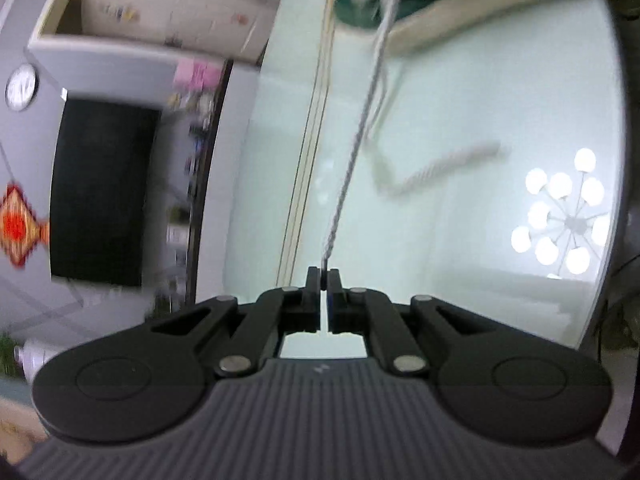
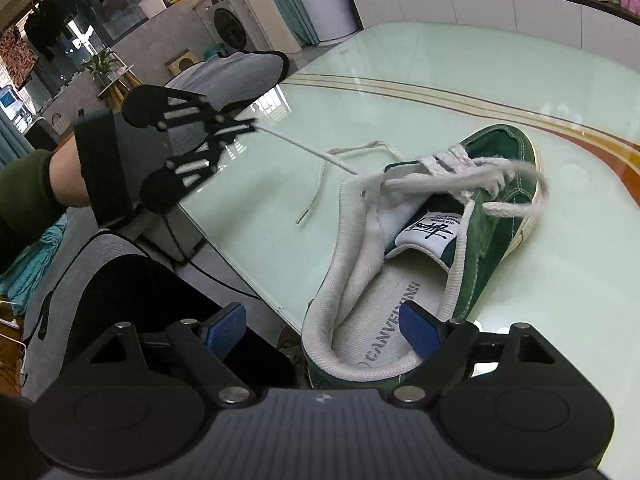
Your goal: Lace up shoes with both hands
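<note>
- Between the closed tips of the left hand-held gripper [image 1: 324,276] sits the end of a white shoelace [image 1: 360,132]; the jaws pinch it, and the lace runs taut from the tips up to the green shoe [image 1: 360,12] at the top of the left wrist view.
- In the right wrist view the same left hand-held gripper [image 2: 254,126] is held off the near edge of the worktop [image 2: 440,60], with the lace [image 2: 308,150] stretched in a straight line from its tips to an eyelet by the shoe's collar.
- The right hand-held gripper [image 2: 324,330] stands open, its blue pads [image 2: 226,326] well apart and holding nothing; it hovers just above the heel of the shoe [image 2: 492,236].
- The shoe lies on the glossy pale-green worktop, toe pointing away, its opening facing the camera; inside it shows a grey printed insole [image 2: 384,332] and a white tongue label.
- The other lace end [image 2: 316,196] lies loose on the worktop left of the shoe, while a blurred loop of lace hangs over the laced front.
- A green sleeve [image 2: 24,200] holds the left tool.
</note>
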### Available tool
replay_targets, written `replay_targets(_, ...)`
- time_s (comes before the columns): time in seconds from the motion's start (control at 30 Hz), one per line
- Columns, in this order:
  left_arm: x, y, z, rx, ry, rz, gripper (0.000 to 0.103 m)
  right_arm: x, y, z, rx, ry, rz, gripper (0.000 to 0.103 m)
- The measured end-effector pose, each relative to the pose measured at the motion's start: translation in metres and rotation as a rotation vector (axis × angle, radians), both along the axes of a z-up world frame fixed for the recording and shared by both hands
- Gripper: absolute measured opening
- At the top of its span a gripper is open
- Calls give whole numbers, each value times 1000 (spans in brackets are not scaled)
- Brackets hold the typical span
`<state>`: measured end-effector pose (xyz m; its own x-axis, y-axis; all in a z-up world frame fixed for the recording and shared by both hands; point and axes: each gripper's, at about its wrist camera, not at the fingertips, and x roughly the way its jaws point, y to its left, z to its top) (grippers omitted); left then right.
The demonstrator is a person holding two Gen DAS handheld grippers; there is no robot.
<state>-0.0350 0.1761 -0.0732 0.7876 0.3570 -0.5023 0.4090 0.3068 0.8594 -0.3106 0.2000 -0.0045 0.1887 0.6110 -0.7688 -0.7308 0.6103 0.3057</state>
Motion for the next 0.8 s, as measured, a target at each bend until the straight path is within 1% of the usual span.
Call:
replay_targets(0.1, -9, 11, 5, 2, -6, 61, 3, 0, 5, 0, -5, -6, 3, 86)
replay_targets(0.13, -11, 16, 6, 4, -3, 88, 1, 0, 5, 0, -6, -7, 3, 86)
replay_targets(0.17, -11, 20, 5, 8, -1, 108, 1, 1, 5, -1, -7, -8, 2, 86)
replay_targets(0.2, -10, 26, 5, 15, -2, 141, 1, 1, 4, -1, -9, -8, -1, 86)
replay_targets(0.23, -7, 38, 6, 14, 1, 196, 1, 1, 4, -1, -6, -6, -2, 86)
replay_targets(0.27, -8, 45, 8, 6, -1, 227, 1, 2, 4, -1, -3, -4, -3, 86)
replay_targets(0.3, -10, 51, 12, -12, -8, 254, 1, 2, 5, -2, -4, -6, -2, 87)
replay_targets(0.37, -11, 57, 22, -75, -15, 296, 1, 1, 6, -1, -9, -14, 5, 87)
replay_targets(0.4, -12, 49, 30, -129, -21, 293, 1, 0, 7, 0, -7, -15, 13, 87)
replay_targets(0.43, -15, 42, 36, -165, -27, 277, 3, 1, 6, 0, 1, -7, 11, 88)
replay_targets(0.47, -19, 33, 40, -185, -34, 245, 4, 2, 6, 1, 9, 1, 8, 88)
replay_targets(0.5, -23, 22, 43, -204, -42, 206, 7, 4, 5, 1, 15, 9, -2, 88)
replay_targets(0.53, -26, 8, 46, -213, -48, 161, 16, 5, 5, 2, 22, 16, -12, 88)
replay_targets(0.57, -29, -8, 49, -218, -51, 114, 22, 7, 4, 2, 25, 21, -18, 88)
replay_targets(0.6, -29, -26, 51, -221, -50, 58, 33, 6, 5, 2, 22, 17, -16, 88)
replay_targets(0.67, -26, -68, 52, -236, -35, -53, 34, 4, 7, 2, 17, 9, -11, 88)
replay_targets(0.73, -22, -99, 53, -257, -6, -130, 36, 2, 8, 2, 9, -2, -3, 88)
replay_targets(0.8, -21, -118, 51, -279, 19, -176, 36, 1, 9, 3, 6, -7, -2, 88)
